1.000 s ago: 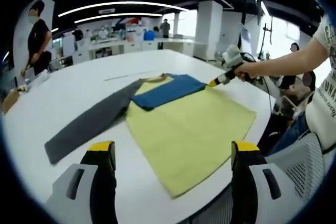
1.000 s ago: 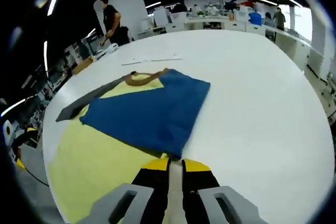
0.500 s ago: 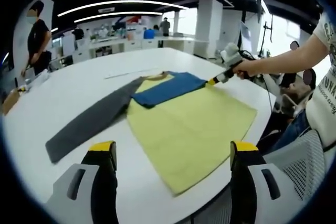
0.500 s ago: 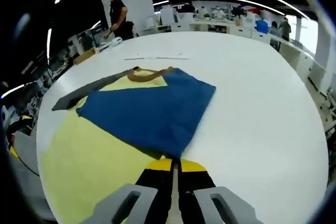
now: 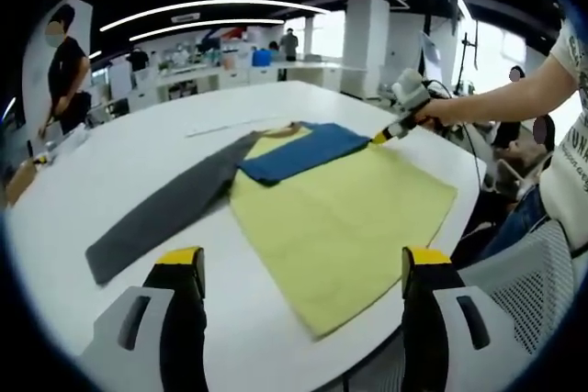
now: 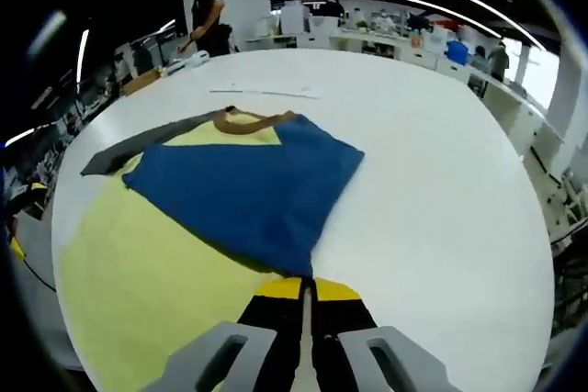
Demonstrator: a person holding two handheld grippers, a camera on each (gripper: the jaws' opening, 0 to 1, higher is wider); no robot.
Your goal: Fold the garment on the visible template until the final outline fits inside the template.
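A garment lies flat on the white round table (image 5: 110,162): a yellow body (image 5: 340,218) (image 6: 147,263), a grey sleeve (image 5: 165,213) (image 6: 129,153) stretched out to the left, and a blue sleeve (image 5: 299,151) (image 6: 248,190) folded across the upper chest below a tan collar (image 6: 248,119). My right gripper (image 6: 308,286) is shut on the blue sleeve's end; it appears as the right gripper (image 5: 381,137) at the garment's far right corner. My left gripper (image 5: 303,259) hangs open above the near hem, holding nothing.
A person's arm (image 5: 496,103) holds the right gripper at the table's right edge, beside a mesh chair (image 5: 533,273). A thin white strip (image 5: 230,126) (image 6: 266,92) lies beyond the collar. A person in black (image 5: 64,61) (image 6: 207,16) stands at far desks.
The right gripper stays shut on the blue sleeve's end, and the sleeve has shifted slightly over the yellow body. Both views have drifted a little. The left gripper remains open.
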